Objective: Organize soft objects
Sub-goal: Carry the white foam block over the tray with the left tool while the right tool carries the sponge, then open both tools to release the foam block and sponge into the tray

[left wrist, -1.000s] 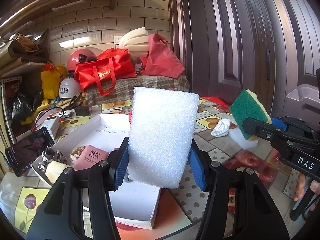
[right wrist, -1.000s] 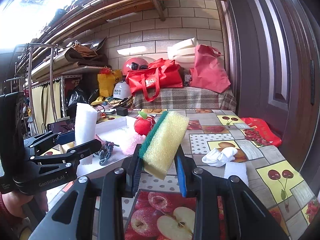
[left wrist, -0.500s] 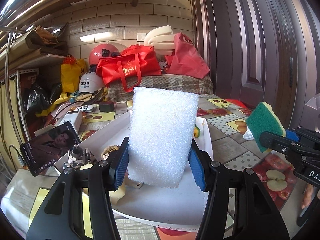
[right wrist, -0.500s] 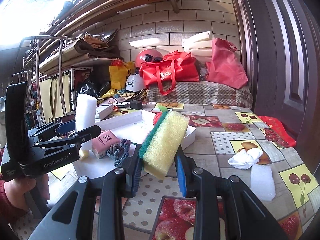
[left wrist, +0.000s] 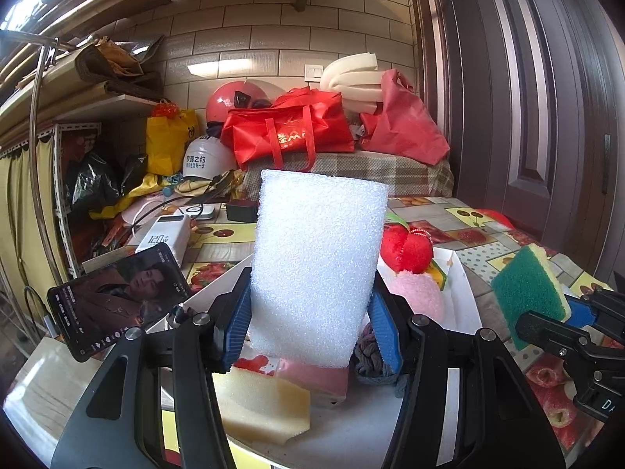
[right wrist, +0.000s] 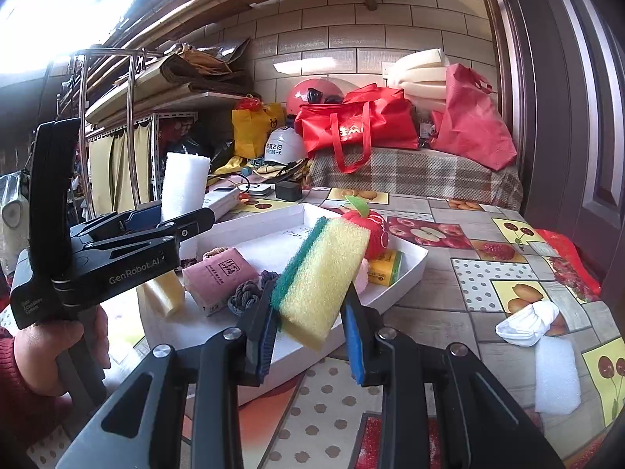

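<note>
**Both grippers loaded over the white tray**

Your left gripper [left wrist: 308, 324] is clamped on the white foam block [left wrist: 318, 265], held upright above the near end of the white tray [right wrist: 406, 269]. Your right gripper [right wrist: 308, 332] is clamped on the yellow-and-green sponge [right wrist: 324, 277], tilted, just above the tray's near rim.

Inside the tray you already have a pink packet [right wrist: 220, 275], a grey knotted cord [right wrist: 246, 293], a pale yellow foam piece [left wrist: 261, 402], a red plush apple [right wrist: 371, 230], a pink fluffy piece [left wrist: 418, 297] and a small yellow-green box [right wrist: 384, 267]. The far half of the tray floor lies bare.

On the patterned tablecloth [right wrist: 488, 273] to your right, a rolled white sock [right wrist: 531, 322] and a second white foam piece [right wrist: 556, 375] sit outside the tray, touching each other, near the table's right edge. A phone [left wrist: 117, 293] leans beside the tray's left wall; a power bank [left wrist: 166, 236] lies behind it.
</note>
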